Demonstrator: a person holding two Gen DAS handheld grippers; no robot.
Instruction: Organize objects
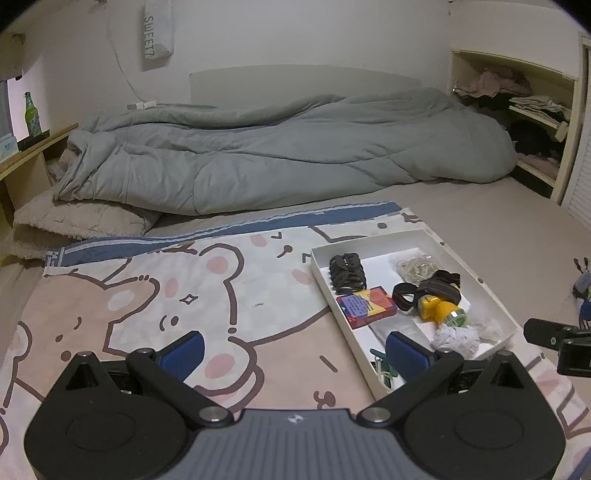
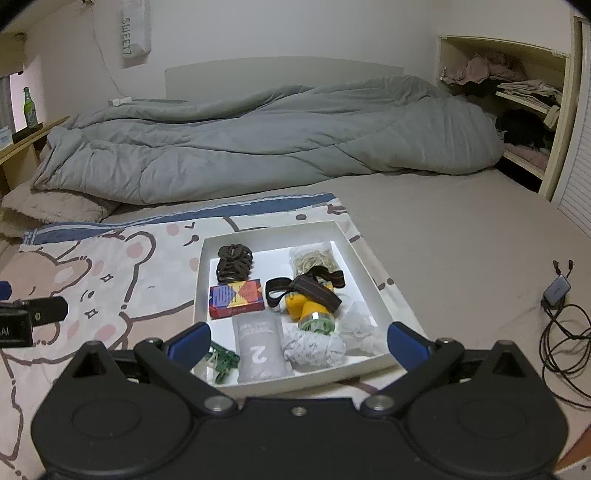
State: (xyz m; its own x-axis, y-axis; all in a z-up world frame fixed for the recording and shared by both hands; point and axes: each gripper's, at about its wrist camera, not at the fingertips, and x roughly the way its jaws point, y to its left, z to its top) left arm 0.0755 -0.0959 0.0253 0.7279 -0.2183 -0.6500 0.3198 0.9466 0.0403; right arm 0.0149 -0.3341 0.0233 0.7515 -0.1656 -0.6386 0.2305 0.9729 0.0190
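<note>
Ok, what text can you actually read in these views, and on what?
"SWEET7": white hanging banner on the wall.
"2": grey packet in the white tray.
"AI": left tool's body, partly cut off.
Red and blue box: print too small to read.
Green bottle: label blurred.

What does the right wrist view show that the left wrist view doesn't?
Only the right wrist view shows the grey pack marked 2 whole in the tray, plus coiled cables on the bed. Only the left wrist view shows the cloth's bare area left of the tray. Both show the white tray, red box, yellow headlamp, grey duvet, and open grippers: left, right.
</note>
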